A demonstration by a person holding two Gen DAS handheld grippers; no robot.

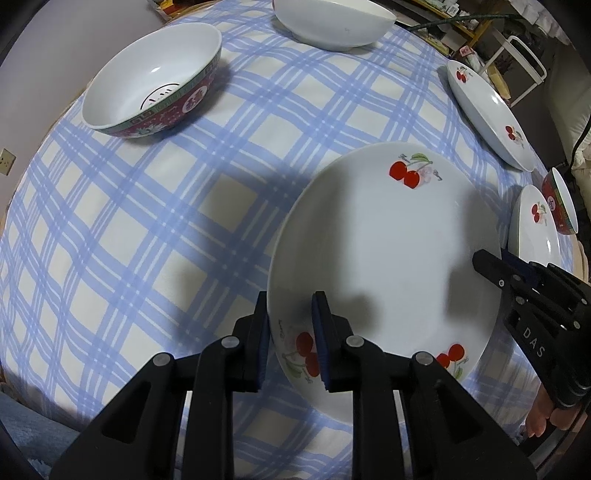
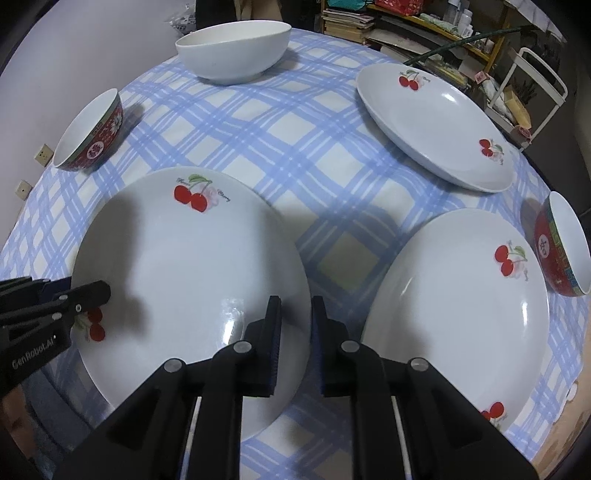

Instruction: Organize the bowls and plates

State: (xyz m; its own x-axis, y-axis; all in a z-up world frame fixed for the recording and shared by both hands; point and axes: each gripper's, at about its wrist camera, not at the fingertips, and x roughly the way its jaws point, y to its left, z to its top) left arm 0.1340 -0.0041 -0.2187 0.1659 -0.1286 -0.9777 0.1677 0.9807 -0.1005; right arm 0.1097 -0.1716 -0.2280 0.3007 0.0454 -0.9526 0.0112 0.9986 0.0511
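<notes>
A white cherry-print plate (image 1: 388,258) lies on the checked tablecloth. My left gripper (image 1: 290,325) straddles its left rim, one finger under and one over, narrowly open around the rim. My right gripper (image 2: 295,325) straddles the same plate's (image 2: 184,266) right rim in the same way. Whether either one presses the rim I cannot tell. Each gripper shows in the other's view, the right one (image 1: 491,266) and the left one (image 2: 92,295). Two more cherry plates (image 2: 458,310) (image 2: 432,125) lie to the right.
A red-patterned bowl (image 1: 155,85) and a plain white bowl (image 1: 332,22) stand at the far side of the table. Another red bowl (image 2: 561,247) sits at the right edge. Shelves and a white rack (image 2: 532,81) stand beyond the table.
</notes>
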